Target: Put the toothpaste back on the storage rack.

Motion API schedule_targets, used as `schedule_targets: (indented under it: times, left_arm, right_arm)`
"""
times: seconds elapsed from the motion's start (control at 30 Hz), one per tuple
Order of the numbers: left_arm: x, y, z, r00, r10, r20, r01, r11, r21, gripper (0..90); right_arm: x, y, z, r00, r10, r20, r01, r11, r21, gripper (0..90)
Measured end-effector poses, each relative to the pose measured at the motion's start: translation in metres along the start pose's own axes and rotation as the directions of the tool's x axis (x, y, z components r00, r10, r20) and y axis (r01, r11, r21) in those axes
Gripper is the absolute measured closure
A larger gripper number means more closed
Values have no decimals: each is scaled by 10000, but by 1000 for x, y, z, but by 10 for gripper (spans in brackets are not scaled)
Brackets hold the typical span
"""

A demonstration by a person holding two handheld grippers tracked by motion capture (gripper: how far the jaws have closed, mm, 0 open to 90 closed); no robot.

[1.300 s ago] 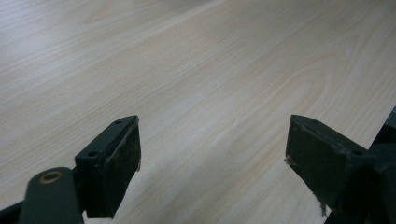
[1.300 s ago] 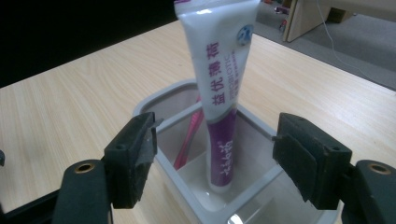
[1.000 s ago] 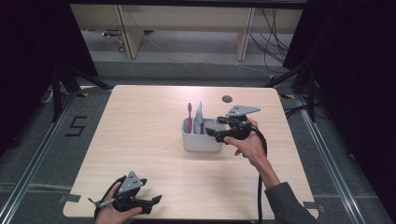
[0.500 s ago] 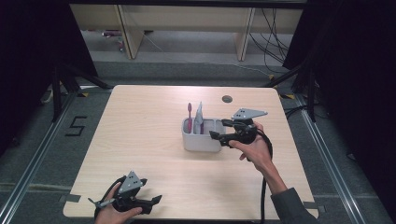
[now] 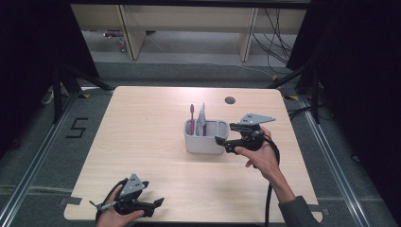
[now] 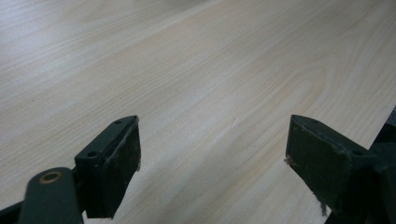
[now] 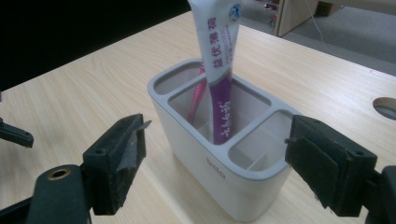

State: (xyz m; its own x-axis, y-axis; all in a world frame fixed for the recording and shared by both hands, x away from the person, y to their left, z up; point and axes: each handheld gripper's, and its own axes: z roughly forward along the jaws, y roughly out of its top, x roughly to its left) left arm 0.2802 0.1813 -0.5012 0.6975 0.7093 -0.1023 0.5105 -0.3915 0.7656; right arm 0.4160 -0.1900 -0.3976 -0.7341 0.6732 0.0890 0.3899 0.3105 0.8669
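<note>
A pale grey holder [image 5: 204, 142] with three compartments stands at the middle of the wooden table. A pink toothbrush [image 5: 192, 118] and a white-and-purple toothpaste tube [image 5: 202, 118] stand upright in it. The compartment on its right end is empty. My right gripper [image 5: 224, 133] is open, just right of the holder and pointing at it. In the right gripper view the holder [image 7: 224, 172] sits between the spread jaws, with the tube [image 7: 217, 56] rising behind. My left gripper [image 5: 153, 196] rests open near the table's front left edge, over bare wood [image 6: 212, 70].
A round cable hole [image 5: 230, 100] lies in the table behind the right gripper. Wooden furniture legs [image 5: 127, 38] and cables stand on the floor beyond the far edge. A "5" [image 5: 77, 127] is marked on the floor at the left.
The right gripper has drawn back slightly to the right, away from the holder. The left gripper has stayed put.
</note>
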Motion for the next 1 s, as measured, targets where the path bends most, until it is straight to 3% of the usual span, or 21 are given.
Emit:
schedule_targets:
  times: [0.07,0.23,0.27,0.33,0.43,0.5,0.57,0.6,0.73,0.8,0.83,0.87,0.9,1.0]
  left_arm:
    - [0,0,0,10000,2,0,-2,10000,-7,176]
    - [0,0,0,10000,-7,-28,7,10000,2,176]
    - [0,0,0,10000,-9,-7,9,10000,-17,176]
    - [0,0,0,10000,-14,-10,14,10000,-18,177]
    - [0,-1,0,10000,-43,-42,43,10000,-33,176]
    - [0,-1,0,9999,19,-101,-19,10000,19,177]
    - [0,-1,0,10000,-44,-37,44,10000,-39,177]
    - [0,-1,0,10000,-5,-96,5,10000,-4,176]
    - [-1,-1,1,9999,-125,-41,124,9999,-105,176]
    - [-1,-1,0,9999,-111,-38,111,9999,-102,176]
    - [-1,-1,0,9999,-105,-39,105,9999,-102,176]
    - [-1,-1,1,9999,-106,-58,105,9998,-160,176]
    - [0,-1,1,9999,-95,-51,94,9998,-153,176]
    - [0,-1,1,9999,-96,-39,96,9998,-174,176]
  right_arm:
    - [0,-1,-2,9998,105,-162,-104,9999,84,202]
    - [-3,-7,-7,10000,34,48,-34,10000,89,205]
    - [-2,-8,-8,9995,320,1,-320,9993,185,205]
    - [-4,-9,-9,9999,60,160,-61,10000,16,205]
    - [-3,-16,-12,9989,462,-90,-460,9989,113,203]
    - [-4,-17,-13,9998,200,53,-201,9998,81,203]
    - [-3,-20,-16,9993,363,38,-364,9992,156,202]
    - [-4,-21,-18,9998,171,138,-173,9997,166,202]
    - [-1,-28,-23,9983,539,228,-544,9983,211,201]
    - [-2,-32,-24,9988,460,138,-463,9987,196,202]
    - [0,-33,-25,9962,864,113,-867,9957,325,201]
    - [-3,-36,-27,9987,438,266,-446,9985,318,201]
    - [-1,-37,-29,9972,708,221,-717,9966,415,201]
    - [-3,-39,-32,9982,454,382,-464,9986,251,201]
